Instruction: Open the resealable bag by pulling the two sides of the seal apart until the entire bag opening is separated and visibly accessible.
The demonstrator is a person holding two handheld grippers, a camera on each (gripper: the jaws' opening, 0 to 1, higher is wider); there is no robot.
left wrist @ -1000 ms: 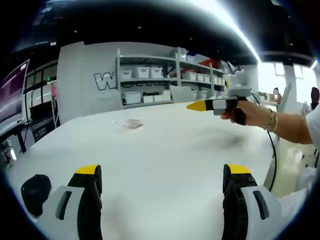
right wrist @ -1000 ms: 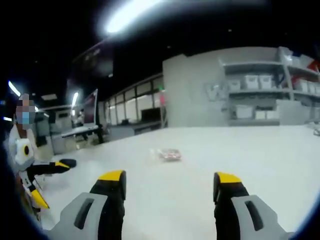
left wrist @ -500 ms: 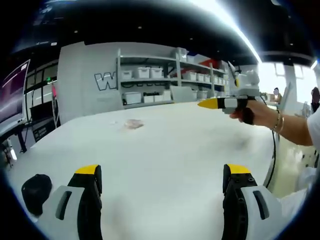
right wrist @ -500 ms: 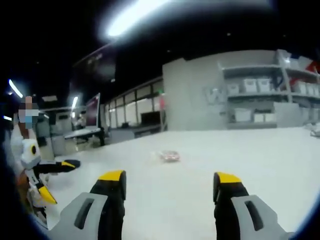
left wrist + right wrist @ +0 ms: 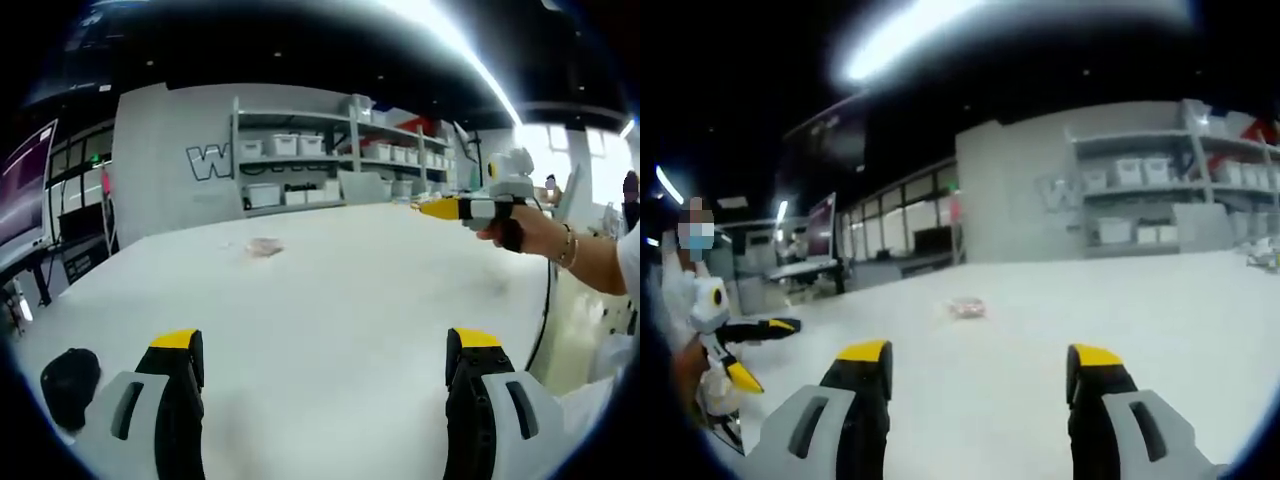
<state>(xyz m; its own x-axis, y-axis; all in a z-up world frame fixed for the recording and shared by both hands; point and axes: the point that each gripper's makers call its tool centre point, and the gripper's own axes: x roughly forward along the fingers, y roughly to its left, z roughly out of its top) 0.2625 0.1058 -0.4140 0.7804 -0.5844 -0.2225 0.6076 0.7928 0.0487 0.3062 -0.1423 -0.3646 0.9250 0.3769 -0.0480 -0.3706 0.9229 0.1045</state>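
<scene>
A small clear resealable bag (image 5: 264,246) with pinkish contents lies flat far out on the white table (image 5: 340,290). In the right gripper view the same bag (image 5: 966,307) sits well ahead of the jaws. My left gripper (image 5: 325,345) is open, its yellow-tipped jaws wide apart and nothing between them. My right gripper (image 5: 980,355) is open too, also holding nothing. A hand holds the right gripper (image 5: 437,208) up at the right in the left gripper view, above the table. The left gripper (image 5: 758,350) shows at the left edge of the right gripper view. Both grippers are far from the bag.
A black rounded object (image 5: 68,381) lies on the table near the left jaw. Shelves with white bins (image 5: 330,160) stand against the back wall. A person's forearm (image 5: 585,262) reaches in from the right, with a cable hanging under it. Desks and monitors (image 5: 825,245) stand at the left.
In the left gripper view the right gripper has drifted right and slightly up, away from the table's middle. The bag has not moved. Both grippers stay open.
</scene>
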